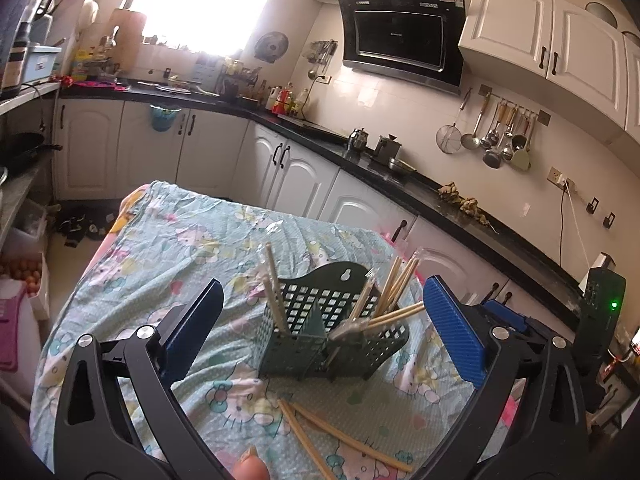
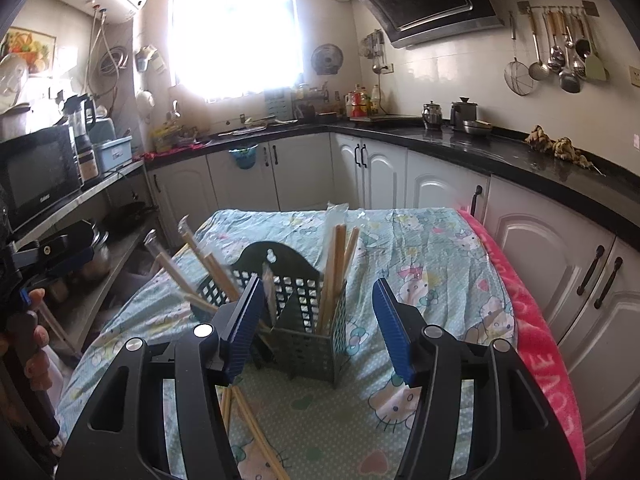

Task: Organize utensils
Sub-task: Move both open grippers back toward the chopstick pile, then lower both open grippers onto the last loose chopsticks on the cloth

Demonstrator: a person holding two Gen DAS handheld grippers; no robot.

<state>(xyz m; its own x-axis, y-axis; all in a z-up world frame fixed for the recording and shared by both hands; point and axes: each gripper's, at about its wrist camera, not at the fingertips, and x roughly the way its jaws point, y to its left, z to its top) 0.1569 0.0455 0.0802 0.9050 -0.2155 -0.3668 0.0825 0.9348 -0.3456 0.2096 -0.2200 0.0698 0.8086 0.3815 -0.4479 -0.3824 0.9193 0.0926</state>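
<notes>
On the table [image 1: 168, 240], draped with a crumpled cartoon-print cloth, a dark green perforated plastic holder [image 1: 320, 328] is stood upright so wooden chopsticks [image 1: 394, 286] can be dropped in. Loose wooden chopsticks [image 1: 344, 440] are left flat beside it. Both the left hand-held gripper [image 1: 320, 332] and right hand-held gripper [image 2: 320, 328] are held spread, gripping nothing.

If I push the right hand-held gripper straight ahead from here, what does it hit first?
Most likely the green utensil caddy: it sits dead ahead between the open fingers of the right hand-held gripper, with upright chopsticks inside. Depth is uncertain.
</notes>
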